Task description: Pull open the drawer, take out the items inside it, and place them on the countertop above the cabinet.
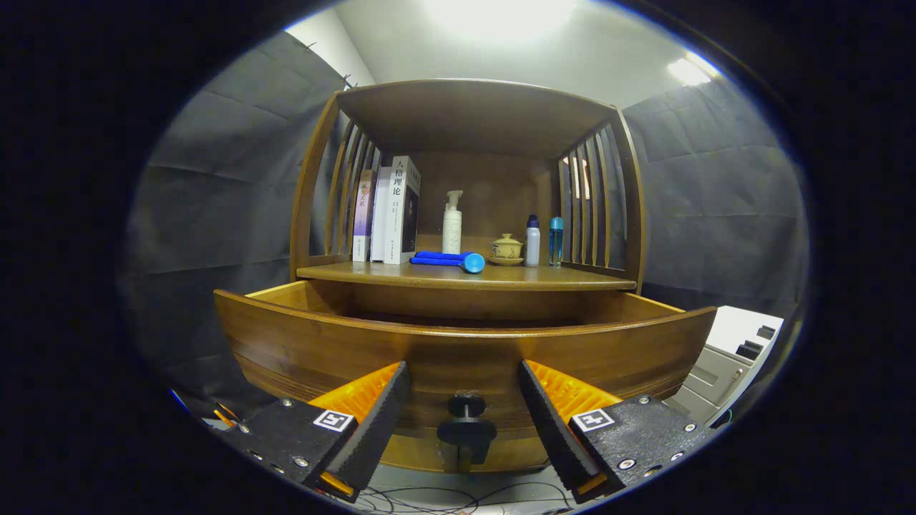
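The wooden drawer point(465, 343) stands pulled out of the cabinet, its front panel just ahead of my fingers. Its dark round knob point(466, 428) sits between the two fingers, touching neither. My gripper point(465, 400) is open. The drawer's inside is hidden behind the front panel. Above it is the wooden countertop point(465, 277), where a blue roller-like item point(451, 260) lies near the front.
On the countertop stand three books point(390, 213), a white pump bottle point(451, 223), a small lidded cup on a saucer point(507, 248), a white bottle point(532, 242) and a blue bottle point(556, 242). Slatted sides enclose the shelf. A grey unit point(730, 365) stands at right; cables lie on the floor.
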A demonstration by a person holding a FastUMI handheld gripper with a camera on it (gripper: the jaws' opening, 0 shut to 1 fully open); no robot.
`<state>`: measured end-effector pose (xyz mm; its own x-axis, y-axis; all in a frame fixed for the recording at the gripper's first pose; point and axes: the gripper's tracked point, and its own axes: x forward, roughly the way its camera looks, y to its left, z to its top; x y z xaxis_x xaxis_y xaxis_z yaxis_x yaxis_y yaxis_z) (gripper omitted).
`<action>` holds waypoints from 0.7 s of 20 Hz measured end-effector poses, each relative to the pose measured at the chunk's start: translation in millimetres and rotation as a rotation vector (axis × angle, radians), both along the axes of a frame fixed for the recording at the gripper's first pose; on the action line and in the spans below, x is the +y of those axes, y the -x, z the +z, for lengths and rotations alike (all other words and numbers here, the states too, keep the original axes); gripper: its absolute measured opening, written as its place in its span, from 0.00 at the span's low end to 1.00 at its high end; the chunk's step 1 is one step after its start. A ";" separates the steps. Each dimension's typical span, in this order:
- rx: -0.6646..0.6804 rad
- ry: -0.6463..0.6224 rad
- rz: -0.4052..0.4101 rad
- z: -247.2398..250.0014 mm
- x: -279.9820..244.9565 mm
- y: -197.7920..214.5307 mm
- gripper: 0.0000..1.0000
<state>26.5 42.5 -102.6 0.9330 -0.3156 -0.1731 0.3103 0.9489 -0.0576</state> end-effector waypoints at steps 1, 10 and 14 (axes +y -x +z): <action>-0.004 -0.011 0.001 1.4 -1.7 -2.4 0.95; 0.036 -0.060 0.016 -5.9 -20.4 -44.2 0.95; 0.049 -0.041 0.021 -10.4 -29.8 -69.9 0.95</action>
<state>96.4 12.7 -113.0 0.9293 -0.2877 -0.2314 0.2881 0.9570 -0.0329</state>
